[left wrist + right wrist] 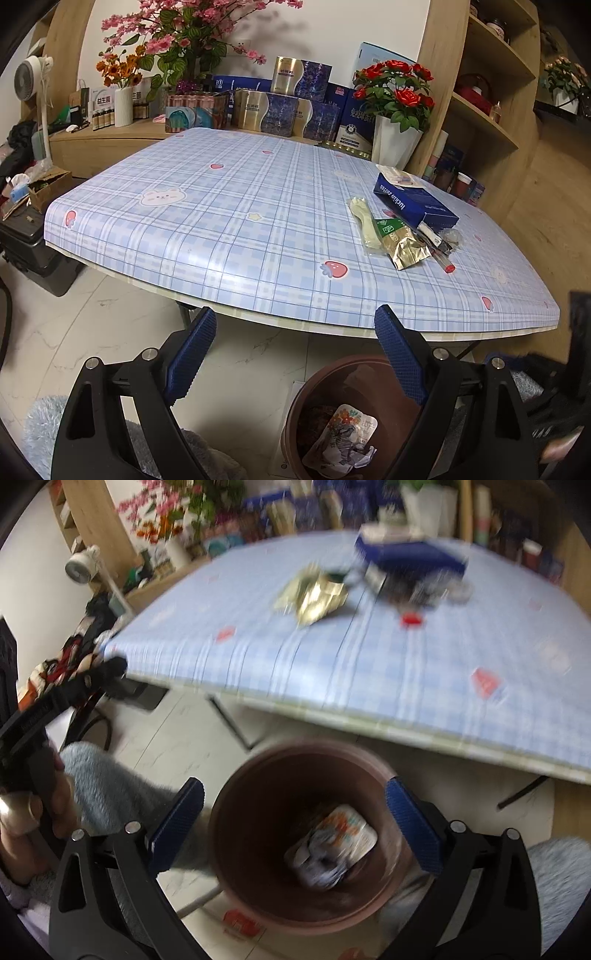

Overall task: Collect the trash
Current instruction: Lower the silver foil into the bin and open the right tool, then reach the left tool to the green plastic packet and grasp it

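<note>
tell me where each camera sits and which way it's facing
Left wrist view: sits on the left gripper, off the near edge of the table, looking across it at the trash pile; both open fingers show.
Right wrist view: sits on the right gripper, tilted down over the brown bin; open fingers, a hand and a fuzzy sleeve show.
Shared: table, trash pile, bin and the crumpled wrapper inside it.

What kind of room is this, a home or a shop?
Most likely a home dining or living area: a table under a cartoon plaid cover, built-in wooden shelves with flower vases, and a brown bin on a tiled floor.
</note>
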Demonstrator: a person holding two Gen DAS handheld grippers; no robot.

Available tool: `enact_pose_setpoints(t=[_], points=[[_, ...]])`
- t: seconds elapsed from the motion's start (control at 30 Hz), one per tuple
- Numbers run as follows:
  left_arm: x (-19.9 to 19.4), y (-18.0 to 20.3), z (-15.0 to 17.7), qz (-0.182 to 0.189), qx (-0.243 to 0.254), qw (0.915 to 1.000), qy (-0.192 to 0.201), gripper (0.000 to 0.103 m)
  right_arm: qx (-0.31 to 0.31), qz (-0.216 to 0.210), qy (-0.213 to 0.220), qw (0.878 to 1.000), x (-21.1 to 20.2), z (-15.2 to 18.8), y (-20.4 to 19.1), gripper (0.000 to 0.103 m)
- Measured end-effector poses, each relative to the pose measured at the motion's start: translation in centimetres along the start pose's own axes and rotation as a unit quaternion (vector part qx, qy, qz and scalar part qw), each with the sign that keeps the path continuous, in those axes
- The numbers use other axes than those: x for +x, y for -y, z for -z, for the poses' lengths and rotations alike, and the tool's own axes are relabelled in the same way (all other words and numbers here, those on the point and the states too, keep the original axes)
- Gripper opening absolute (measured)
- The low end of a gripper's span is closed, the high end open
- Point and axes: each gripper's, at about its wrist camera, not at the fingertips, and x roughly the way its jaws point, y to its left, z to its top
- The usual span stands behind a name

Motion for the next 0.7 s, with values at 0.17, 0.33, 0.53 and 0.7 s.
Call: enact_pose_setpoints(t=[0.17,0.33,0.53,0.7], points=[[0.2,0.2,0.2,-0.002,0.006,1.0,-0.005,0.085,-0.004,0.029,0.071,0.997,-2.1,-1.1,1.7,0.097],[0.6,0.6,0.3,-0.005,0.016,0.9998,-0.013,0.085,0.007,0.032,0.094,0.995,-2.4,-1.8,3.6,0.097],[1.1,1.4,0.2,-0.011,0.029,0.9992,-0.026,0.085,0.038,0.032,0.109,0.993,-2.7,-1.7,5.8,0.097],[1.9,2.9,-1.0,-0.006,0.042,0.9983,-0.041,0.085,0.052,0.029,0.121,0.991,-3.1,-2.3,7.3,0.097]])
